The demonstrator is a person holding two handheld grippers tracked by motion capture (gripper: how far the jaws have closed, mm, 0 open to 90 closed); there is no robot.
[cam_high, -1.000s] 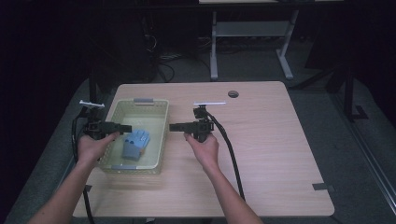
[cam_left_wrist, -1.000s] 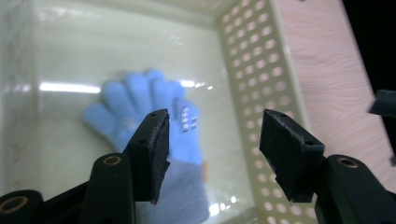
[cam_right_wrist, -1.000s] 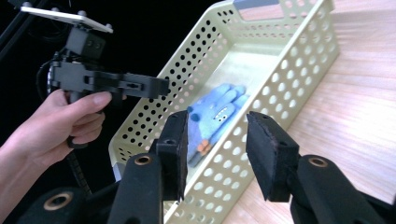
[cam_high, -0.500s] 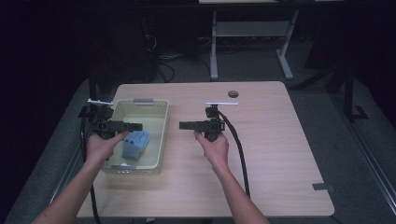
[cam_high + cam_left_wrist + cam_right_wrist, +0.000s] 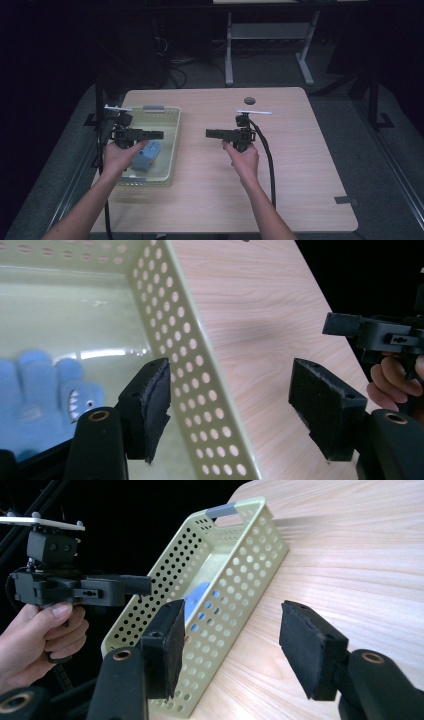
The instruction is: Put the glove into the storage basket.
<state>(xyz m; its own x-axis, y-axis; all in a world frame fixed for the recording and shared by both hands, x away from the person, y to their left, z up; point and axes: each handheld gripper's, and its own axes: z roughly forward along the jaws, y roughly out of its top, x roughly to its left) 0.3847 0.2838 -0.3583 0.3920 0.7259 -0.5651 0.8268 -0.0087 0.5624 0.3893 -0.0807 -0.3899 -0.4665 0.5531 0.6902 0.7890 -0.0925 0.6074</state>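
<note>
Glove [image 5: 146, 155], blue with a shark face, lies flat on the floor of the pale green perforated basket [image 5: 172, 145] at the table's [image 5: 300, 165] left side. Left tongs [image 5: 159, 134] hover level over the basket, just above its right wall, pointing across toward the other hand; in the left gripper view the two black pads [image 5: 155, 405] stand well apart with nothing between them, one over the basket's inside beside the glove [image 5: 37, 395], the other over bare wood outside the wall. These jaws have just been opening. The left hand [image 5: 120, 155] grips the handle from below, forearm running in from the near edge, past the basket's near left corner. Right tongs [image 5: 209, 133] are held level over the table to the right of the basket, aimed back at it, clear of its wall. In the right gripper view the pads [image 5: 310, 645] are spread and empty, the basket [image 5: 235, 565] lying lengthwise ahead; these jaws too have just been opening. The right hand [image 5: 242, 157] holds its handle upright, wrist straight, cable [image 5: 267, 160] trailing back along the forearm.
</note>
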